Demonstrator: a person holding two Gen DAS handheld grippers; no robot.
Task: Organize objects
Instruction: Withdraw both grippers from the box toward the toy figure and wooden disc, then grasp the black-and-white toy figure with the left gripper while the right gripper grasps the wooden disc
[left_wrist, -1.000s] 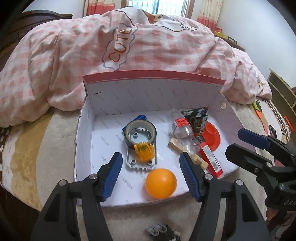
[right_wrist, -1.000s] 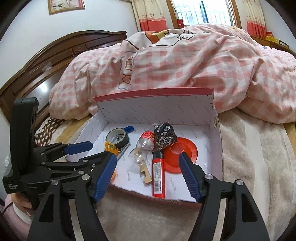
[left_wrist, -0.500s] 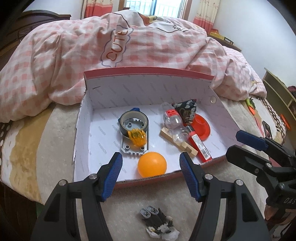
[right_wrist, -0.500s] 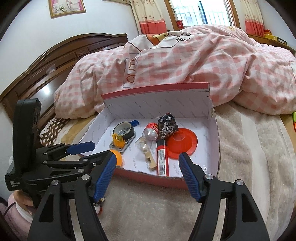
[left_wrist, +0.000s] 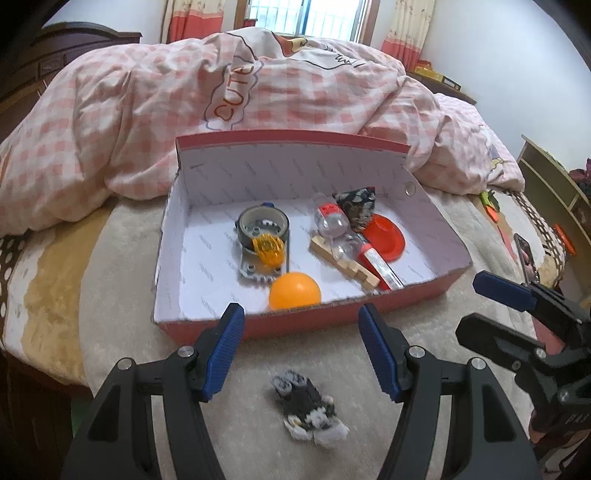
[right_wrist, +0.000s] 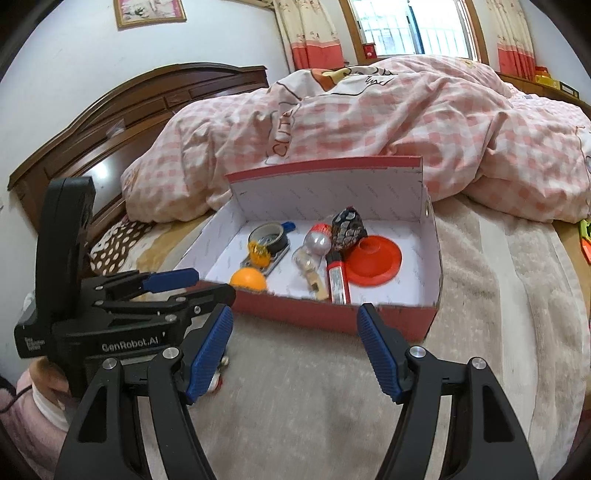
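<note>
A red cardboard box (left_wrist: 325, 317) with a white lining sits on the beige blanket (right_wrist: 480, 295) of a bed, in front of a heaped pink checked duvet (left_wrist: 129, 122). Inside lie an orange ball (left_wrist: 294, 290) against the near wall, a roll of tape (left_wrist: 263, 224) on a grey plate, a clear plastic bottle (left_wrist: 332, 225), a wooden piece (left_wrist: 347, 264), a red tube (right_wrist: 337, 278), a dark patterned pouch (right_wrist: 347, 229) and a red disc (right_wrist: 373, 260). A small black-and-white toy (left_wrist: 308, 410) lies on the blanket outside the box, below the left gripper (left_wrist: 301, 350), whose fingers stand wide and empty. The right gripper (right_wrist: 295, 350) is likewise spread wide, holding nothing.
</note>
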